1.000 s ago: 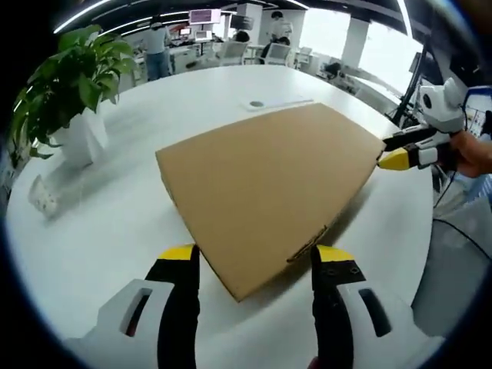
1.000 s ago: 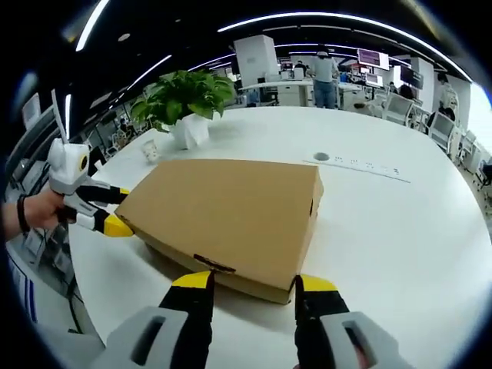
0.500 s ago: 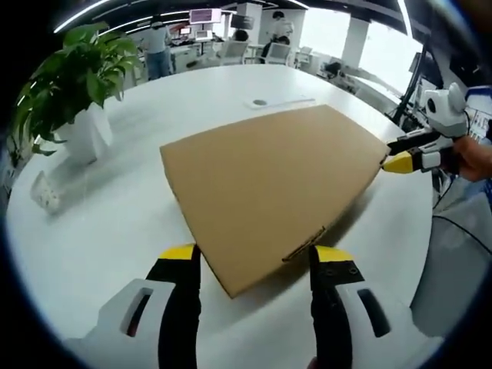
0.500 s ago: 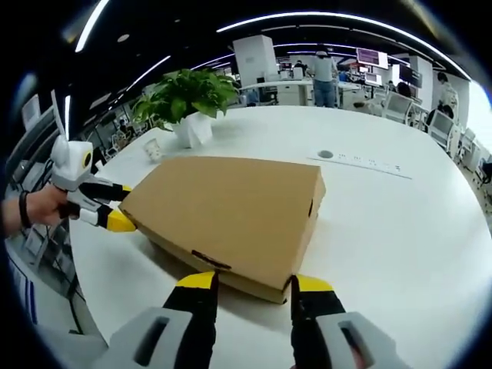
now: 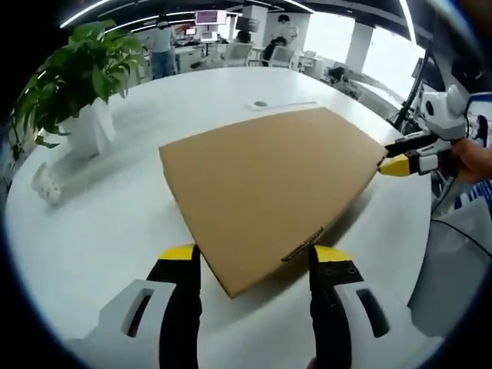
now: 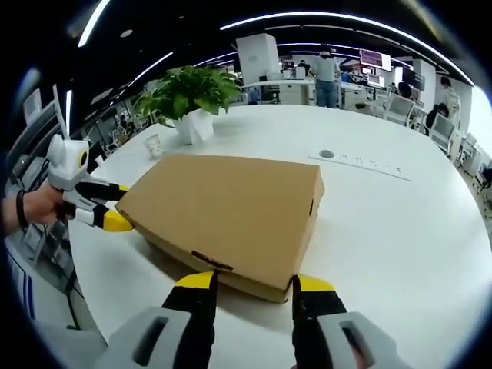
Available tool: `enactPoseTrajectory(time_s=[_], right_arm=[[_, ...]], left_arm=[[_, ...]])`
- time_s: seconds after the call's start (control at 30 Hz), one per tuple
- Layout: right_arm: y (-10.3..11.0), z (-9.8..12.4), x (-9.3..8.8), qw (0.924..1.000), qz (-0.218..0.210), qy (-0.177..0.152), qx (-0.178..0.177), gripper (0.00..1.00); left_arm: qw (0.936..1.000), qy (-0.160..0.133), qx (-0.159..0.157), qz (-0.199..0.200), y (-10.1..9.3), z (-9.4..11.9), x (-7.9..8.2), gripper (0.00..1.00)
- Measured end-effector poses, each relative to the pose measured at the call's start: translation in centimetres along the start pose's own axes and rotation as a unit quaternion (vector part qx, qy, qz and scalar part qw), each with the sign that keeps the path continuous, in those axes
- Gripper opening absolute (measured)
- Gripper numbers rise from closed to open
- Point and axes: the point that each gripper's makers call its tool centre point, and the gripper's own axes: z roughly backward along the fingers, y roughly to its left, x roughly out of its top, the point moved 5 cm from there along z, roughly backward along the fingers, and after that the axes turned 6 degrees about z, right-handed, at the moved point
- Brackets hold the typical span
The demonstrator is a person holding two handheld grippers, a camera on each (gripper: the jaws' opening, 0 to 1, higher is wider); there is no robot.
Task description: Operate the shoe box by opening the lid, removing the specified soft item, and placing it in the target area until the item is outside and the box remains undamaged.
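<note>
A flat, closed brown cardboard shoe box [image 5: 269, 188] lies near the middle of a round white surface [image 5: 115, 223] in an open-plan office, its lid still down and the soft item it is said to hold hidden inside. The left tool [image 5: 250, 257], yellow-tipped with black jaws, is released, its jaws spread to either side of the box's near corner and not gripping it. In the right gripper view, the right tool [image 6: 250, 284] is likewise spread wide, its jaws straddling the opposite near corner of the box [image 6: 231, 215] just short of the cardboard. Each tool shows in the other's view at a far corner of the box, close to or touching the edge; which, the pictures do not settle.

The risk from here is to the box itself. Judging by the thin cardboard and the corner-on approach, jaws closing hard on a corner could crush or crease it, and lifting from one corner alone could twist or tear the lid at its hinge. A push along the smooth surface could also slide the box toward the potted green plant in its white pot [image 5: 81, 100] or the small white cup [image 5: 46, 184] beside it.
</note>
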Motion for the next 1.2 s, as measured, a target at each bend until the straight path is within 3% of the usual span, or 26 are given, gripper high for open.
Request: enactPoseTrajectory(time_s=[0.57, 0.77, 0.93, 1.2], right_arm=[[0.4, 1.1, -1.2, 0.9998, 0.014, 0.008, 0.010, 0.34], [-0.4, 0.9, -1.3, 0.9986, 0.041, 0.017, 0.029, 0.30], [-0.6, 0.8, -1.4, 0.9976, 0.054, 0.004, 0.044, 0.32], [-0.4, 0.9, -1.2, 0.9974, 0.061, -0.007, 0.036, 0.30]], left_arm=[[1.0000, 0.001, 0.000, -0.004, -1.0, 1.3, -1.7, 0.52], [1.0000, -0.007, 0.002, -0.006, -0.9, 1.2, -1.7, 0.54], [0.9999, -0.011, 0.011, 0.002, -1.0, 0.9, -2.2, 0.55], [0.9999, -0.011, 0.013, 0.004, -1.0, 1.2, -2.0, 0.52]])
